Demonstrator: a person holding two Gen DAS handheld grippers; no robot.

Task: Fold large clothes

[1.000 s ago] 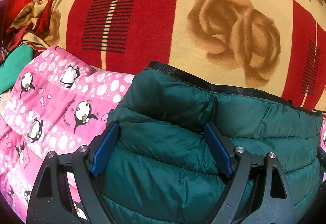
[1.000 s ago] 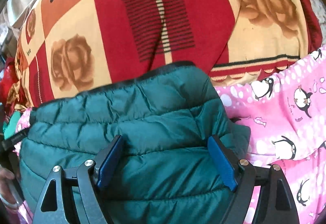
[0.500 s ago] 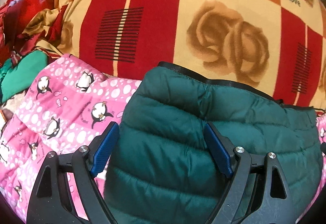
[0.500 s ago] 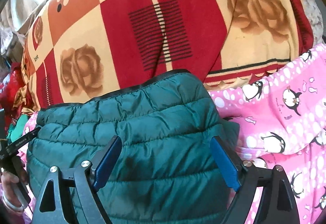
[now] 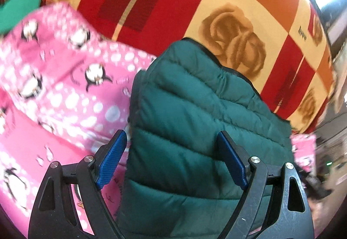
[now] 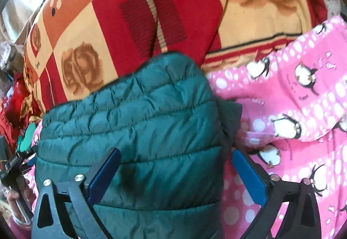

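A dark green quilted jacket [image 5: 195, 119] lies folded into a thick bundle on the bedding, with its black-trimmed edge at the far side. My left gripper [image 5: 172, 159] hovers open over the jacket's left part. Its left pad [image 5: 112, 158] stands over the pink blanket just outside the jacket's edge, and neither pad presses on the fabric. My right gripper [image 6: 176, 173] is over the jacket [image 6: 138, 121] near its right edge. Its jaws are opening, and the jacket lies under them untouched by the pads. The left gripper [image 6: 15, 165] and the hand that holds it show at the right wrist view's left edge.
A pink penguin-print blanket [image 5: 54, 91] [image 6: 292, 108] lies under and on both sides of the jacket. Behind it spreads a red, cream and orange rose-patterned blanket [image 5: 216, 11] [image 6: 151, 11]. A green cloth [image 5: 17, 9] and crumpled red fabric [image 6: 13, 104] sit at the far left.
The left wrist view has swung and rolled, so the jacket's left edge now sits just inside the left pad. The right gripper's jaws have spread wider and shifted toward the jacket's right edge.
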